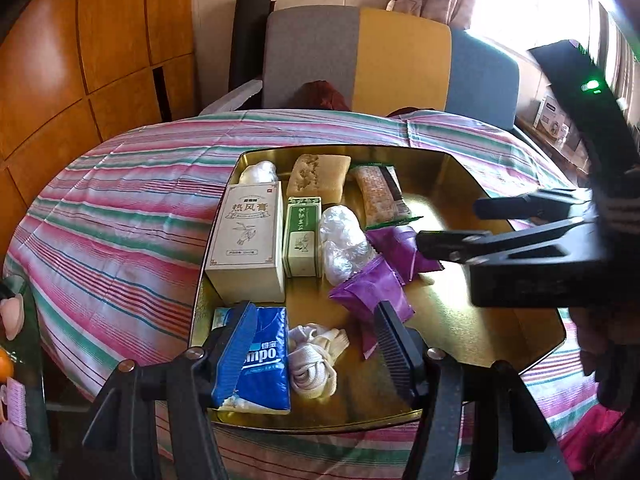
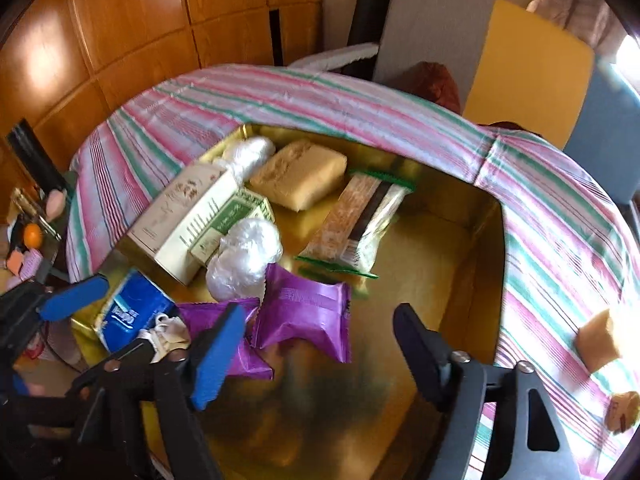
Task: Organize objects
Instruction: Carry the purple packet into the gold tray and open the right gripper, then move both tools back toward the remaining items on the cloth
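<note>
A gold tray (image 1: 480,320) (image 2: 440,248) on the striped cloth holds a cream box (image 1: 248,240), a green box (image 1: 302,236), plastic-wrapped bundles (image 1: 344,244), a sponge cake (image 1: 318,178), a snack bar (image 1: 378,196), two purple packets (image 1: 372,292) (image 2: 304,316), a blue tissue pack (image 1: 262,360) and a white cord (image 1: 316,360). My left gripper (image 1: 316,340) is open over the cord and tissue pack. My right gripper (image 2: 316,348) is open and empty above the purple packets; it also shows in the left wrist view (image 1: 448,224).
Striped tablecloth (image 1: 120,220) covers the table. A grey, yellow and blue chair (image 1: 360,60) stands behind it. Wooden panels (image 1: 80,60) are at left. Two small cakes (image 2: 600,340) lie on the cloth right of the tray. A cluttered side table (image 2: 28,240) is at far left.
</note>
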`<state>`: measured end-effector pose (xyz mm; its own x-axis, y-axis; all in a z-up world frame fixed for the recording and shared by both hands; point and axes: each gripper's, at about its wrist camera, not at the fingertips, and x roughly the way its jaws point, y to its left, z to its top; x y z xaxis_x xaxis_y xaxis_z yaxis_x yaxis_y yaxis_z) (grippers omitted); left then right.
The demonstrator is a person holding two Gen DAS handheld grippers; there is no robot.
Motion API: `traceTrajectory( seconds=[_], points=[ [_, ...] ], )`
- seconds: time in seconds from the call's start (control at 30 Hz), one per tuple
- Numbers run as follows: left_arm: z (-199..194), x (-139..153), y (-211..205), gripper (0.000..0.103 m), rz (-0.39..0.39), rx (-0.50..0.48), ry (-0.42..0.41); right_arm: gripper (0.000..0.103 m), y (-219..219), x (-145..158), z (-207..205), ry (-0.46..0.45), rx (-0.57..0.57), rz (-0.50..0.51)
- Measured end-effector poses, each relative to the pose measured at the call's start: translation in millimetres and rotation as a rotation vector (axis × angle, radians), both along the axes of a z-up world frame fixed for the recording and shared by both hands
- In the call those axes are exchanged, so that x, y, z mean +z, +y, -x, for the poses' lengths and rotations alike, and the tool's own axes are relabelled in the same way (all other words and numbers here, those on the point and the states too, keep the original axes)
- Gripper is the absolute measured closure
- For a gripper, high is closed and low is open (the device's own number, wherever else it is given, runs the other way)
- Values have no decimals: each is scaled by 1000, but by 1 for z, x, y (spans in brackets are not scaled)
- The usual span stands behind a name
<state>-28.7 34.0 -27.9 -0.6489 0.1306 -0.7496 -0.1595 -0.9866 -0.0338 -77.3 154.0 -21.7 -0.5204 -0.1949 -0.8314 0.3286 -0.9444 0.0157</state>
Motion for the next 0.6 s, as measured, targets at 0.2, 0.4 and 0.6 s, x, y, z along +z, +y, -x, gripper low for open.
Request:
traceTrajectory(
  seconds=[0.2, 0.4, 0.6],
  points=[
    [-4, 4, 6, 42, 3, -14, 7, 13, 25, 24, -20, 51, -28, 12],
    [-3, 11, 10, 42, -7, -6, 3, 9, 69, 42, -38, 95, -84, -5],
    [-4, 20, 23, 42, -13, -30, 9, 8, 132, 52, -49, 119, -199, -31]
  ],
)
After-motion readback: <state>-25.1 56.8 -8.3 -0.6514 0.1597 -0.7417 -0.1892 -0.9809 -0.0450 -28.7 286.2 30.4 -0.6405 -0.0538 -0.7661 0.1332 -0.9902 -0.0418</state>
